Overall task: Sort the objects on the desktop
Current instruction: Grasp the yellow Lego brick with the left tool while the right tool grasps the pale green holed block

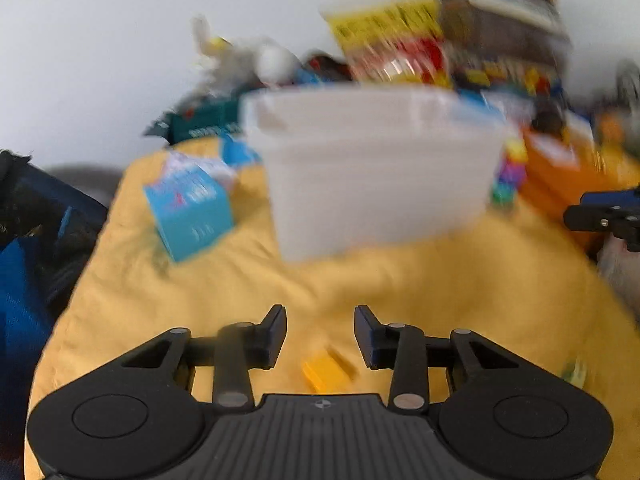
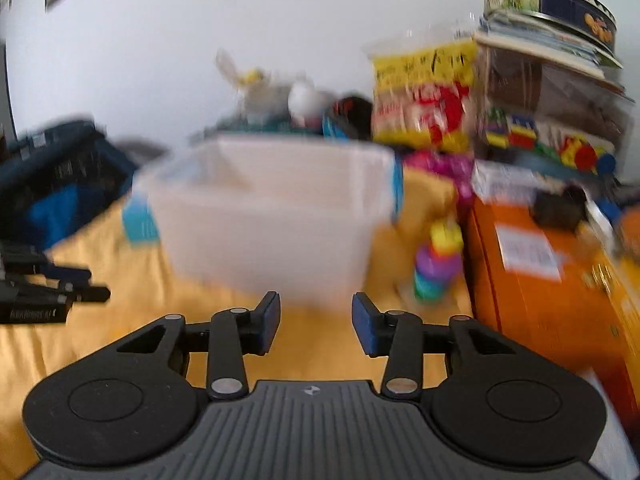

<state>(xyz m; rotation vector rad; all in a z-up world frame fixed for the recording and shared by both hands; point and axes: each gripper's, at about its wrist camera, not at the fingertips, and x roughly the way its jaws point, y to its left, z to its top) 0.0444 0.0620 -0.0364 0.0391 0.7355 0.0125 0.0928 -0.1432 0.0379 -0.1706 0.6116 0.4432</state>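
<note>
Each gripper, left [image 1: 320,330] and right [image 2: 315,326], is matte black plastic with a ribbed grey centre plate bearing a small round emblem, two round discs beside that plate, silver pivot pins on angled link arms, and dark blue pads [image 2: 366,326] on the fingers.

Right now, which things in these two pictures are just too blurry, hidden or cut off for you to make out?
- Inside of the white bin: both views, hidden by its front wall.
- Print on the blue box: left view, motion blur.
- Print on the yellow snack bag: both views, blurred.
- Small yellow block: left view, partly hidden by the left gripper.
- Orange box: right view, cut off by the edge.
</note>
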